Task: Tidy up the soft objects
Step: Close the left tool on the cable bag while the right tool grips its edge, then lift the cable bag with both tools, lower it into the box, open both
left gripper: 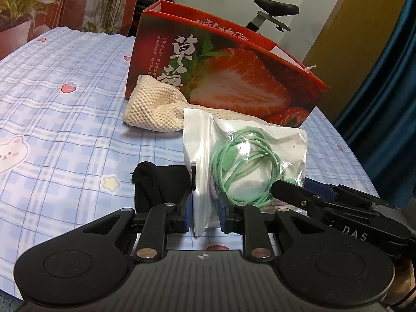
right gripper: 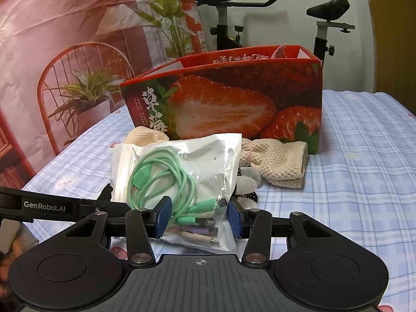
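Note:
A clear plastic bag of green cables (left gripper: 241, 161) stands upright on the bed; it also shows in the right wrist view (right gripper: 179, 179). My left gripper (left gripper: 206, 208) is shut on the bag's left edge. My right gripper (right gripper: 199, 218) has its blue pads either side of the bag's lower part, pressing it. A cream knitted cloth (left gripper: 153, 106) lies against a red strawberry box (left gripper: 228, 75); both show in the right wrist view, cloth (right gripper: 278, 158) and box (right gripper: 234, 96). A black cloth (left gripper: 153, 184) lies behind my left gripper.
The bed has a blue checked sheet (left gripper: 65, 119). A grey and dotted soft item (right gripper: 247, 184) lies behind the bag. An exercise bike (right gripper: 260, 18) stands beyond the box. A printed backdrop (right gripper: 65, 52) hangs at the left.

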{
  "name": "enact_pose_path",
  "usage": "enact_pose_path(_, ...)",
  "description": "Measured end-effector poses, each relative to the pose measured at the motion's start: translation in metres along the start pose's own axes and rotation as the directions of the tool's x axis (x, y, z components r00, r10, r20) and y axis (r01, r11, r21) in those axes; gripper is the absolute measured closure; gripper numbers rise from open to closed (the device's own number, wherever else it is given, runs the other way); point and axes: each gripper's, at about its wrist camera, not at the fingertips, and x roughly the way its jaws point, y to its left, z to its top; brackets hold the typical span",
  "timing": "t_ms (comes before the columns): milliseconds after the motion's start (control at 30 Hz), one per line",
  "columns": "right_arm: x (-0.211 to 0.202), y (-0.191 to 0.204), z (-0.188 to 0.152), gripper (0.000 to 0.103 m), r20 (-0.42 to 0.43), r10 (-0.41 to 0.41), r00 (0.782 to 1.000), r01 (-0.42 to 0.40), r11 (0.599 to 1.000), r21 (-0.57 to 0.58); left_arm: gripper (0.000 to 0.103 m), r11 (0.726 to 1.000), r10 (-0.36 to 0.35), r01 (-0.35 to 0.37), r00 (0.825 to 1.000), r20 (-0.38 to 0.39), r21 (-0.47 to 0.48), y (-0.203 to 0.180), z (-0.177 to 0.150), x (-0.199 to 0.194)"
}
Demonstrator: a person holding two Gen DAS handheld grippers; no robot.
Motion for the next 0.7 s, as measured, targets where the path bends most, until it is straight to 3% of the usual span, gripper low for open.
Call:
enact_pose_path(433,-0.01,0.01,0.006,0.067,0.031,0.022,0.999,-0.021,0.999,-0.043,0.08,1.0,-0.009,0.008,0.999,0.043,0.023,-0.005,0.004,-0.012)
enact_pose_path(700,-0.024,0.009,0.019,0.067,0.089,0.028,0.996,-0.027,1.0,-0.015,0.08,0.996,-0.025,0.015,0.994,0.105,0.093,-0.017,0.021,-0.029)
